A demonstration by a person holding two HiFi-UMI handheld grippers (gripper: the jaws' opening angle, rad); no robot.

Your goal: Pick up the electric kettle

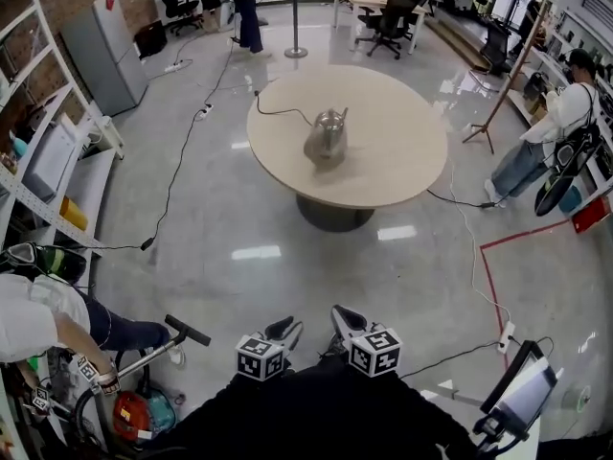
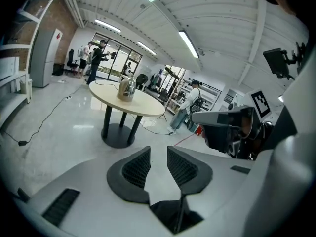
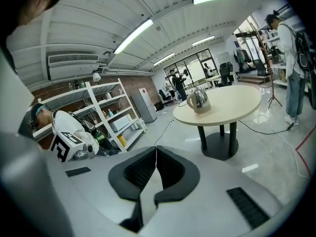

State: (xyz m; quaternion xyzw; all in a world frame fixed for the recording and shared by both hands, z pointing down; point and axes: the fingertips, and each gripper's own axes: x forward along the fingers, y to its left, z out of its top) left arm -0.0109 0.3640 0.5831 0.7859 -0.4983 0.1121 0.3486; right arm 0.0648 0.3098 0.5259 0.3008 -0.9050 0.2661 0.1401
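Note:
The silver electric kettle [image 1: 326, 137] stands upright on a round beige table [image 1: 393, 161] far ahead of me, with a black cord running off to its left. Both grippers are held low and near my body, well short of the table. My left gripper [image 1: 284, 331] has its jaws a small way apart with nothing between them, and in its own view [image 2: 158, 154] the kettle [image 2: 126, 88] looks small and distant. The jaw tips of my right gripper [image 1: 347, 319] meet on nothing [image 3: 156, 151], with the kettle [image 3: 198, 99] far off on the table.
Cables [image 1: 182, 151] trail over the glossy floor to the table's left and right. A shelf rack [image 1: 43, 171] lines the left wall. A person [image 1: 536, 137] stands at the right. Another person [image 1: 48, 319] crouches at the lower left beside a vacuum cleaner [image 1: 144, 405]. Red floor tape [image 1: 493, 276] lies at right.

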